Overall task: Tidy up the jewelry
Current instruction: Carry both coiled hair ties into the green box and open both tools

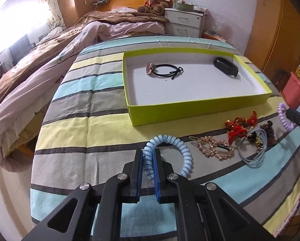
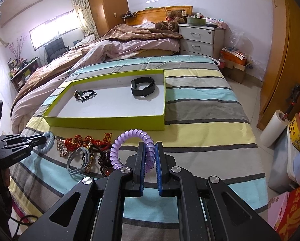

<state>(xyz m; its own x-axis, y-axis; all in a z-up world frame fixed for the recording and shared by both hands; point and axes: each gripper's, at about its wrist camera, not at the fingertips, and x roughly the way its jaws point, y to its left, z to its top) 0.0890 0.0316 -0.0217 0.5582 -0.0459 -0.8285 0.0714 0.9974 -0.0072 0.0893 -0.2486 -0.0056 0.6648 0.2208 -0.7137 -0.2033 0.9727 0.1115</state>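
Left wrist view shows the left gripper (image 1: 148, 158) clamped tight on a blue spiral hair tie (image 1: 170, 152), just in front of the green tray (image 1: 190, 112) on the striped cloth (image 1: 89, 120). Right gripper (image 2: 149, 156) pinches a purple spiral hair tie (image 2: 130, 140) likewise. Inside the tray lie a black hair band (image 1: 166, 71) and a black wristband (image 2: 143, 86); a pile of jewelry (image 1: 240, 138) sits before its near wall.

Both wrist views close, angled down over striped bedcover (image 1: 101, 124); share green tray (image 2: 109, 120), headboard.
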